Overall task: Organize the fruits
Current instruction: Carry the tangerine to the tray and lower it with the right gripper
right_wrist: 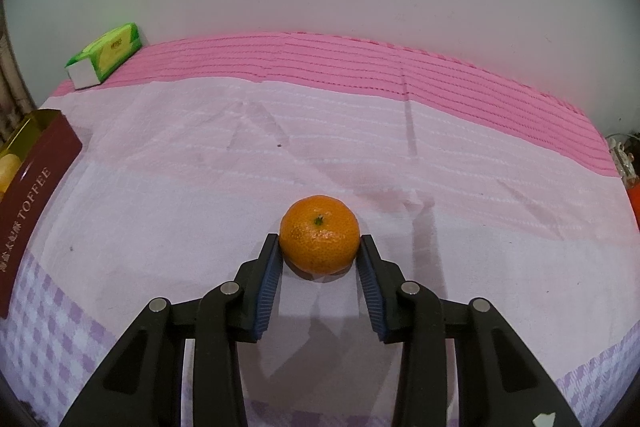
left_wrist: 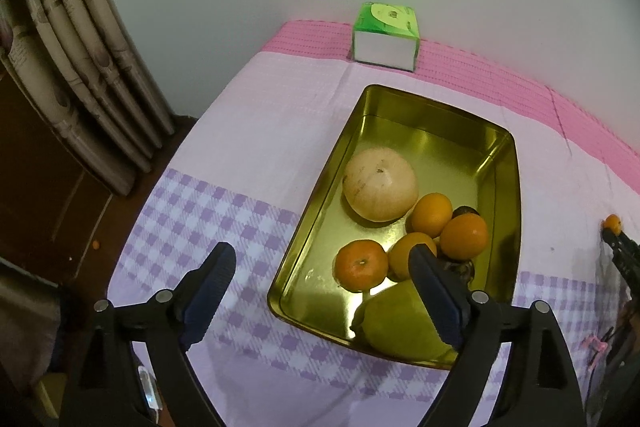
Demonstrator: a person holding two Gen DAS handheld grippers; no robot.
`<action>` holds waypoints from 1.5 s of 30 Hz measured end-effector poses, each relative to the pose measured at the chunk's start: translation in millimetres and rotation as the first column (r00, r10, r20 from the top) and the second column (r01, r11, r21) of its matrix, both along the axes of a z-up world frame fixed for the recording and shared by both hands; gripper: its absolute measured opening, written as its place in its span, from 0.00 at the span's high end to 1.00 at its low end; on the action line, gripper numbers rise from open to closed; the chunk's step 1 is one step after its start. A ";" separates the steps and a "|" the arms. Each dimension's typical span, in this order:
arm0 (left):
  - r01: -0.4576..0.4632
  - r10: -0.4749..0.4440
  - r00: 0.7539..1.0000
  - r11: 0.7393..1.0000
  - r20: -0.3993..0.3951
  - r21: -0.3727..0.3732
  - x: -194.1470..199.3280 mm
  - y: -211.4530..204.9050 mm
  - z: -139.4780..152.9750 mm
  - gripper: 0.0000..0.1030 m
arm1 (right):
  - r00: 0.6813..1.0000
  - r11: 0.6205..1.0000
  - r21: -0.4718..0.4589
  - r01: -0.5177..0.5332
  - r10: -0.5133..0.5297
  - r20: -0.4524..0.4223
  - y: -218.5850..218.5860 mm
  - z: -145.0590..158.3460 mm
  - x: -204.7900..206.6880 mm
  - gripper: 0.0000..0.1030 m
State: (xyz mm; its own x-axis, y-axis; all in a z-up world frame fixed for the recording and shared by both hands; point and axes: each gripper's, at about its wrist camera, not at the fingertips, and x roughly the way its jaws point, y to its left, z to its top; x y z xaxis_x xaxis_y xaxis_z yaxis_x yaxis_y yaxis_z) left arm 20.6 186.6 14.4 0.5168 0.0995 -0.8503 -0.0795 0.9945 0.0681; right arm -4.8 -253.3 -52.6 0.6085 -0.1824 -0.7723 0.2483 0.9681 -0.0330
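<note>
Gathering step: loose fruit is going into the tin [left_wrist: 504, 155]; one mandarin [right_wrist: 319, 233] is still outside it, so the job looks nearly done.
Left tongs [left_wrist: 322, 269]: spread wide and empty, hanging over the tin's near left corner, one finger above the checked cloth [left_wrist: 208, 211], the other above the fruit.
Tin: a gold rectangular toffee tin on the worktop, holding a pale round melon [left_wrist: 380, 183] at its middle, four oranges [left_wrist: 361, 265] clustered nearer the camera, a green pear-like fruit [left_wrist: 400, 323] at the near end, and something dark [left_wrist: 466, 211] I cannot identify among them; the far end is bare.
Tissue box [left_wrist: 385, 35]: green and white, behind the tin by the wall.
Right tongs [right_wrist: 319, 241]: closed on the mandarin, blue pads pressing both sides; the fruit seems to sit on the cloth, well to the right of the tin.
Next move: lift the mandarin clear, carry it left over the tin's red wall [right_wrist: 36, 195], and set it down in the bare far end.
</note>
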 end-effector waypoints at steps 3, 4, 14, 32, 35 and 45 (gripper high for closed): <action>-0.002 0.002 1.000 1.000 0.006 0.006 -1.8 2.1 -0.9 0.12 | 0.999 1.000 0.014 -0.027 0.027 0.017 10.0 11.1 -1.8 0.65; -0.003 0.003 1.000 1.000 0.005 0.003 -2.2 2.8 -1.6 0.12 | 0.999 0.999 0.019 -0.043 0.042 0.026 15.5 16.5 -1.8 0.65; -0.050 0.051 0.999 0.998 0.013 -0.026 -7.3 23.0 -0.3 0.12 | 0.954 0.955 0.062 -0.290 0.284 0.093 112.6 64.2 3.4 0.65; -0.119 0.120 0.993 0.990 0.017 -0.074 -28.3 54.7 8.9 0.11 | 0.803 0.801 0.051 -0.596 0.595 0.040 262.0 65.7 19.0 0.65; -0.124 0.125 0.992 0.989 0.011 -0.077 -30.0 57.6 7.8 0.11 | 0.798 0.796 0.060 -0.602 0.602 0.023 267.3 60.8 21.6 0.65; -0.093 0.093 0.996 0.994 0.004 -0.062 -30.6 49.5 3.6 0.11 | 0.796 0.796 0.040 -0.604 0.605 -0.019 278.5 44.5 38.6 0.65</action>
